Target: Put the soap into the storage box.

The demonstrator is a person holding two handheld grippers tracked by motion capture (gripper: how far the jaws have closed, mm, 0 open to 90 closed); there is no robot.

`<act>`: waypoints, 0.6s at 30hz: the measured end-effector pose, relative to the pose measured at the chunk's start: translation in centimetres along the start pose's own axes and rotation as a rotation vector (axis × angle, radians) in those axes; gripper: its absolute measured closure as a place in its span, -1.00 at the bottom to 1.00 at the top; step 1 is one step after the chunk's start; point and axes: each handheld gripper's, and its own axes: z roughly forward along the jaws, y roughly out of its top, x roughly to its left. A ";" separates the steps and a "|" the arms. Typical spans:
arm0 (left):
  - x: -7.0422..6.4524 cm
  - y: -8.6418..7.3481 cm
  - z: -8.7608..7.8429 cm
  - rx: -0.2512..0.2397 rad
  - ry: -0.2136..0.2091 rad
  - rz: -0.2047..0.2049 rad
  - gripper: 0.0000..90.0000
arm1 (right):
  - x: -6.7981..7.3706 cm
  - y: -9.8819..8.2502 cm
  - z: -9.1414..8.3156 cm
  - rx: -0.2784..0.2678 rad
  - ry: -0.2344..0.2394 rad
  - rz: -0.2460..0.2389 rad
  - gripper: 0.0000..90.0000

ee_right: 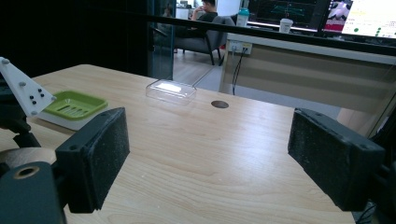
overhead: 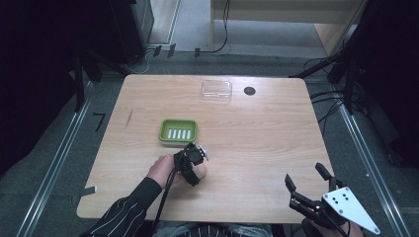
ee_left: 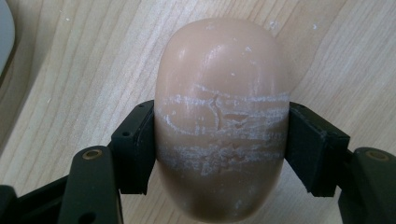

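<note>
Left claw (ee_left: 219, 154) grips the soap bar (ee_left: 219, 116) across its middle; lift it straight, toward the green dish (overhead: 178, 132) just ahead; right claw (ee_right: 219, 163) gapes wide.

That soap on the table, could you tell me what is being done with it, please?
A person's left gripper is shut on the tan bar of soap, which lies on the wooden table just in front of the green soap dish. The right gripper hangs open near the table's front right corner, holding nothing. A clear plastic lid sits at the far edge.
</note>
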 end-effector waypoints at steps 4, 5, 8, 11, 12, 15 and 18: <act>0.0 -0.1 0.0 0.003 0.004 0.018 -0.25 | 0.0 0.0 0.0 -0.001 0.000 0.000 -0.71; 0.0 -0.1 0.0 -0.003 0.006 0.016 -0.25 | 0.0 0.0 0.0 0.000 0.000 -0.001 -0.71; 0.0 -0.2 -0.2 0.016 0.013 0.028 -0.25 | 0.1 0.0 0.0 0.000 0.002 0.001 -0.71; 0.0 -0.3 -0.4 0.002 0.017 0.021 -0.25 | 0.0 0.0 0.0 -0.001 0.001 0.000 -0.71; 0.0 -0.4 -0.4 0.003 0.017 0.025 -0.25 | 0.0 0.0 0.0 -0.001 0.000 -0.001 -0.71; 0.0 -0.5 -0.7 0.007 0.019 0.036 -0.25 | 0.0 0.0 -0.1 -0.004 0.001 0.002 -0.71; 0.1 -0.5 -0.8 0.008 0.023 0.044 -0.25 | 0.0 0.0 -0.1 -0.004 0.001 0.002 -0.71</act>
